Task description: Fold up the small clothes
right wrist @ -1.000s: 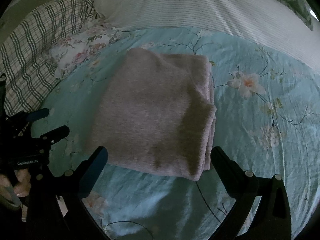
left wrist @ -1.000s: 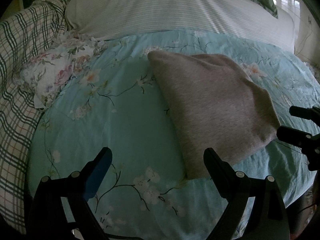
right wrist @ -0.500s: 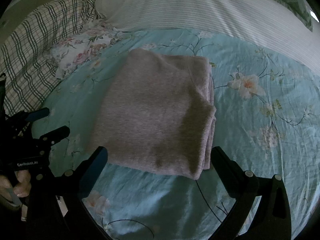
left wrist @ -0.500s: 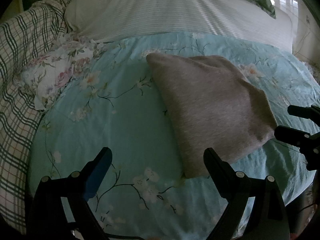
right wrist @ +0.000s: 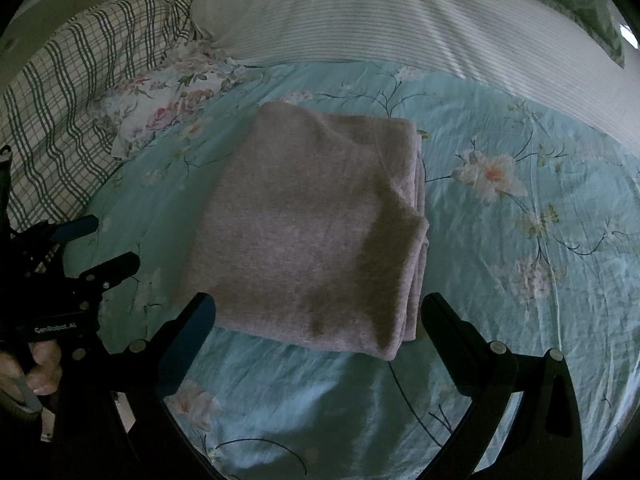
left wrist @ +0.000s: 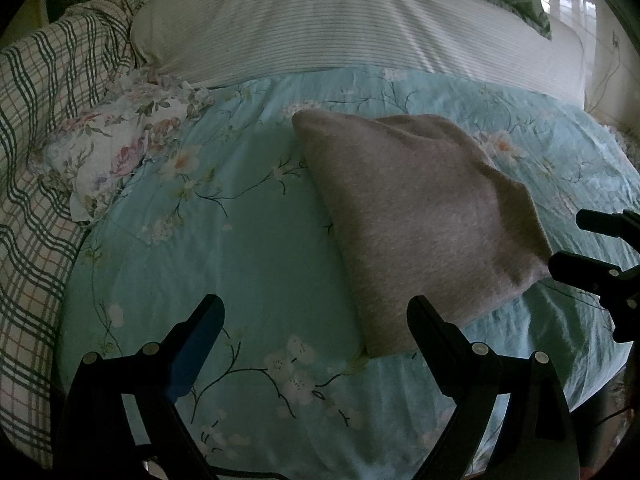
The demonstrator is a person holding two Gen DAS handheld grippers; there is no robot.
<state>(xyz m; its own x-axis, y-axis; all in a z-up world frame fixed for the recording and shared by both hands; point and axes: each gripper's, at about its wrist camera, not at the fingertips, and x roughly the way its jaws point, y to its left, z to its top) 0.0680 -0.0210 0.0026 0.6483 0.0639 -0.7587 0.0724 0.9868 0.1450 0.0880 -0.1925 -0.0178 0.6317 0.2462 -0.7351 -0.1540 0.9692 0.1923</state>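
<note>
We see the grey-brown knitted garment (right wrist: 316, 236), folded into a thick rectangular packet, lying in the middle of the right wrist frame on the pale turquoise bedsheet printed with blossom branches (right wrist: 520, 272). Its stacked layer edges show along the packet's right side, so we judge the folding of this piece done or nearly so, and it lies flat where both tools can reach it. In the left wrist view the same garment (left wrist: 420, 216) fills the centre right.

Our left gripper (left wrist: 316, 316) hangs over bare sheet at the lower middle of its frame, fingers wide apart, holding nothing; its right-hand finger overlaps the garment's near corner in the picture, though we cannot tell whether it touches. Our right gripper (right wrist: 320, 308) sits at the packet's near edge, fingers spread wide on either side of it, nothing between them. We read both as released.

At upper left lie a crumpled white floral cloth (left wrist: 116, 152) and a green-checked blanket (left wrist: 40, 120); a white striped pillow (left wrist: 340, 28) crosses the top.
</note>
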